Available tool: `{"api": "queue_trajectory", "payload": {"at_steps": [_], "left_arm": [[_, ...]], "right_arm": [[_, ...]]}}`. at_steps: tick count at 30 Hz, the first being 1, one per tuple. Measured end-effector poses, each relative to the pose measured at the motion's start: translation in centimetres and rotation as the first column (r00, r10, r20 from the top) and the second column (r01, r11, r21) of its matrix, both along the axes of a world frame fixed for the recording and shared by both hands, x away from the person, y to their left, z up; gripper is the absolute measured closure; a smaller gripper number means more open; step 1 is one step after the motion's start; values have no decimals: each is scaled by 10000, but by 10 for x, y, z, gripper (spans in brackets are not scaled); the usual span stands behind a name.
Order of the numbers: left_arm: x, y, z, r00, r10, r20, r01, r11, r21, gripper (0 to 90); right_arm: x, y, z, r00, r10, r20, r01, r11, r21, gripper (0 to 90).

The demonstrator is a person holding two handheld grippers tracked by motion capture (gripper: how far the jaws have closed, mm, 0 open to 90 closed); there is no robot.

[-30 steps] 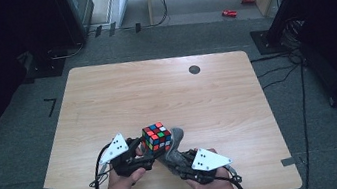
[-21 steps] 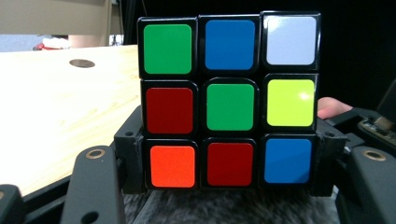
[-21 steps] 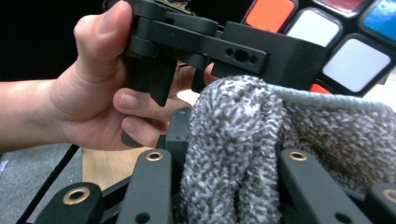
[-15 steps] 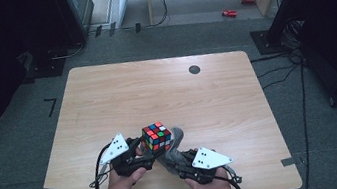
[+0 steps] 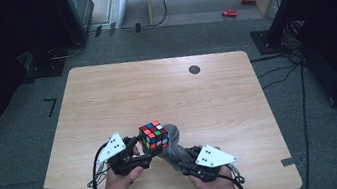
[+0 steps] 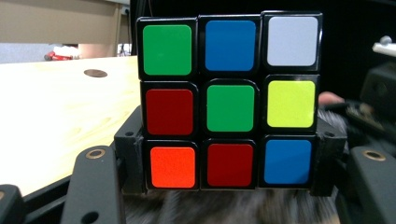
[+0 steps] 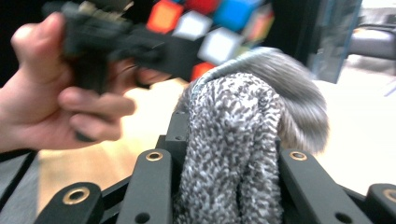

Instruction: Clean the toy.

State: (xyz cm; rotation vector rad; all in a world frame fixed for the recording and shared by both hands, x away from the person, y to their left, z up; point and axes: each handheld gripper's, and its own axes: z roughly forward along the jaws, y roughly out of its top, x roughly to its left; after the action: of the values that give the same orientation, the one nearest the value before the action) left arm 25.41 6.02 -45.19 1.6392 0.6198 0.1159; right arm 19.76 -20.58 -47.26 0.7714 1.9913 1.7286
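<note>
The step in hand looks like wiping a puzzle cube [image 5: 153, 135] with a grey cloth [image 5: 172, 142]: one tool holds the cube up, the other brings the cloth to it. The left gripper [image 5: 137, 149] has its jaws closed on the cube's bottom layer, one pad on each side, so the cube stands up out of them, clear of the desk [image 5: 166, 90]. In the left gripper view the cube [image 6: 229, 100] sits square between the jaws, a face with a green centre turned to the camera, and grey fluff shows just beneath it.

The right gripper [image 5: 178, 156] has its jaws clamped on the cloth, which in the right gripper view rises from between them as a bunched, knitted wad [image 7: 243, 140], folded over at the top. The cube [image 7: 205, 23] hangs just above and beyond that wad, in the other hand's [image 7: 60, 98] tool; whether they touch is hard to tell through the blur.

A cube has no long axis; it stands upright, top face skyward, one corner turned toward the cloth side. The cloth's long axis runs along its jaws, up toward the cube.

The next move likely calls for pressing the wad against a lower face and rubbing, while the left grip holds firm so the layers do not twist
</note>
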Motion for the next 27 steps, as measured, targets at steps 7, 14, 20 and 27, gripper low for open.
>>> {"api": "queue_trajectory", "payload": {"at_steps": [7, 14, 20, 27], "left_arm": [[1, -3, -3, 9940, -1092, -38, 1092, 9937, 235, 347], [3, 1, -3, 9879, -1546, -128, 1545, 9880, -27, 347], [1, -4, -7, 9817, -1903, -36, 1902, 9802, 560, 346], [3, 1, -4, 9828, -1844, -104, 1844, 9829, 5, 346]], "right_arm": [[2, -22, 17, 9977, -59, 682, 0, 9963, 861, 682], [3, -7, -2, 9942, 988, 427, -974, 9946, -345, 668], [5, -21, 11, 9969, 405, 678, -448, 9970, 627, 669], [6, -11, 0, 9917, 1280, -107, -1271, 9900, 613, 662]]}}
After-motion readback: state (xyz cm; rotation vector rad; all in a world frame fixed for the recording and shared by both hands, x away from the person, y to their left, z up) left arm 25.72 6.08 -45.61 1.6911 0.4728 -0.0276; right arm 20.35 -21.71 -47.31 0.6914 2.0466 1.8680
